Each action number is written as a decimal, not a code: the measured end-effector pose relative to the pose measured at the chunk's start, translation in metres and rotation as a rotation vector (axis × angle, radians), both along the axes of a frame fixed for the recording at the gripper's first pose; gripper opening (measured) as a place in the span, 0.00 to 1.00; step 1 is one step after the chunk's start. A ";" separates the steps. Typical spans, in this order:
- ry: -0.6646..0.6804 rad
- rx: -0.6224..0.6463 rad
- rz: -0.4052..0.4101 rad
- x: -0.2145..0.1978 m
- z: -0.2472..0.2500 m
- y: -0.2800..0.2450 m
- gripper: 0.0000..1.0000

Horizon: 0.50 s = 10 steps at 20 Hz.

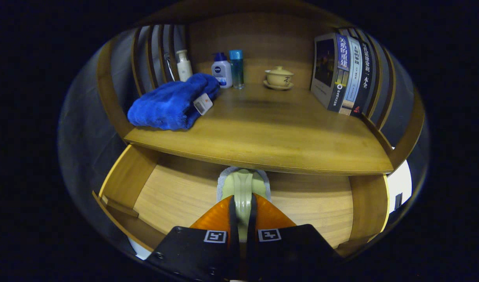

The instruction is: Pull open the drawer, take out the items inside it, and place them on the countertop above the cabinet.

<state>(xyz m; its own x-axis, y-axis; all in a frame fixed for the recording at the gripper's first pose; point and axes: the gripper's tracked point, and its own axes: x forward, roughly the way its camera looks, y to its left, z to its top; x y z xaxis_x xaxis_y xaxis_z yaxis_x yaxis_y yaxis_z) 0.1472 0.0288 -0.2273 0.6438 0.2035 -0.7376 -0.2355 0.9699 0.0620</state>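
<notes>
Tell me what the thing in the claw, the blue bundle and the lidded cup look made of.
Pale green handle, gripped by the claw: glossy, likely plastic; grey pad beneath looks spongy. Blue towel: plush, matte fabric, soft folds. Lidded cup: cream, smooth sheen, probably glazed ceramic.

The drawer (173, 196) stands pulled open beneath the gripper (242, 203), its pale wood floor bare on both sides. A pale green brush-like item (243, 186) with a grey-white base is pinched between the two fingers, its head just ahead of them. The countertop (271, 133) lies beyond, above the drawer.
</notes>
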 end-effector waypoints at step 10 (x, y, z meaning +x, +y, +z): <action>-0.137 0.068 0.091 -0.045 0.063 0.011 0.16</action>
